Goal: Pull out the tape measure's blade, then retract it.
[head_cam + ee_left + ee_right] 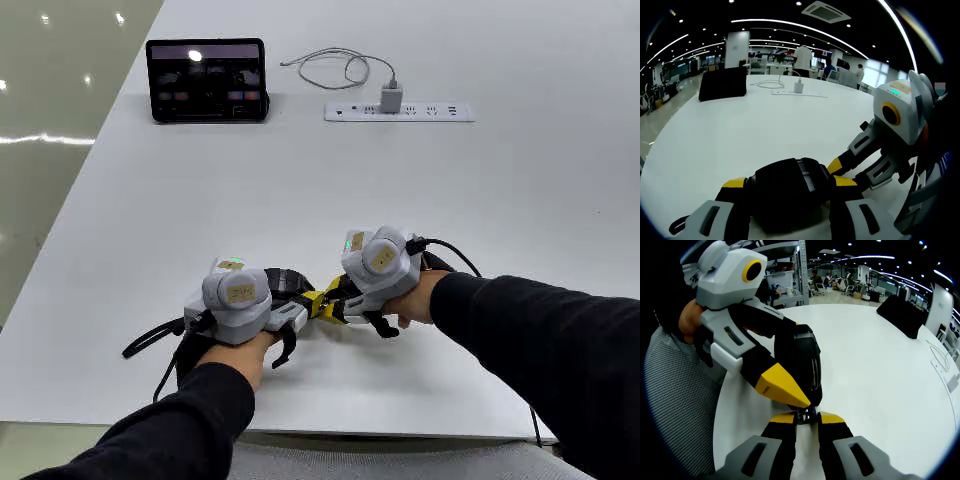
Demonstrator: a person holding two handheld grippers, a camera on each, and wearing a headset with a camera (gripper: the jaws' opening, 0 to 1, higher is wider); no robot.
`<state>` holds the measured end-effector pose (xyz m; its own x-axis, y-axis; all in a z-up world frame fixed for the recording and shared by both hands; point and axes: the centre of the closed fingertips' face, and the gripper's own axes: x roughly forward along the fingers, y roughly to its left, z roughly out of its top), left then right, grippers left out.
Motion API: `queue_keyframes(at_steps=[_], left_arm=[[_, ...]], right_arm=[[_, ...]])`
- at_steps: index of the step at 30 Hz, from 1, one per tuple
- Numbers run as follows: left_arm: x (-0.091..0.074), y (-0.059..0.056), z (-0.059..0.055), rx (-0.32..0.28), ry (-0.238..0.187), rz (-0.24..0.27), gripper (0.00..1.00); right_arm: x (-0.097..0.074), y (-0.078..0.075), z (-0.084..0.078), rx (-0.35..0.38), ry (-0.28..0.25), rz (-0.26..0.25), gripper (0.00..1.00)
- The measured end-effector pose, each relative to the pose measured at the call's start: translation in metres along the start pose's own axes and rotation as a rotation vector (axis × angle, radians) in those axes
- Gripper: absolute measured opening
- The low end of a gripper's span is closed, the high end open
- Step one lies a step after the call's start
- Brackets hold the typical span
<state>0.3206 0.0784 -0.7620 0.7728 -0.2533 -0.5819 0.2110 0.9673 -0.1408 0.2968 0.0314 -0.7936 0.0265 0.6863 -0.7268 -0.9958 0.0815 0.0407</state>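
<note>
Left gripper (790, 181) is clamped across the tape measure (787, 197): black case sits between its two yellow-tipped jaws, low on the white table (300, 180) near the front edge. Right gripper (806, 418) has its jaws nearly together on a small dark piece at the case mouth, which I read as the blade tip (805, 413) (too small to confirm the hook itself). The two grippers are almost nose to nose, so there's basically no blade showing between them. I'd judge the pull-out hasn't really started. Key relation: the case mouth faces the right gripper, so the blade's long axis runs along the line joining the two grippers, roughly left to right across the front of the table in the head view. The right gripper is the one on the tip, the left is the anchor. The next move likely needs the right to draw away to the person's right, straight along that axis, with the left holding the case flat. Any twist off-axis risks kinking the blade or slipping it out of the pinch. Tablet (207, 79) and power strip (398, 111) with its charger (390, 98) sit at the far side of the table, well apart from the work.
</note>
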Motion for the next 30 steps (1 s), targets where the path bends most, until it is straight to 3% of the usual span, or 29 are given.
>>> queue_keyframes(at_steps=[6,8,10,30], left_arm=[[0.0001,0.0,-0.0001,-0.001,-0.001,-0.001,0.6],[-0.0001,-0.0001,-0.0002,-0.001,-0.002,-0.002,0.6],[-0.0001,-0.0001,-0.0004,0.0,-0.001,-0.004,0.6],[0.0,0.0008,-0.0003,-0.011,0.0,-0.006,0.6]], right_arm=[[-0.0021,-0.0013,-0.0041,-0.004,0.002,-0.002,0.12],[-0.0044,-0.0012,-0.0031,-0.059,-0.017,-0.003,0.11],[-0.0041,-0.0012,-0.0039,-0.029,-0.014,0.001,0.1],[0.0043,-0.0012,0.0024,-0.015,-0.004,0.011,0.1]])
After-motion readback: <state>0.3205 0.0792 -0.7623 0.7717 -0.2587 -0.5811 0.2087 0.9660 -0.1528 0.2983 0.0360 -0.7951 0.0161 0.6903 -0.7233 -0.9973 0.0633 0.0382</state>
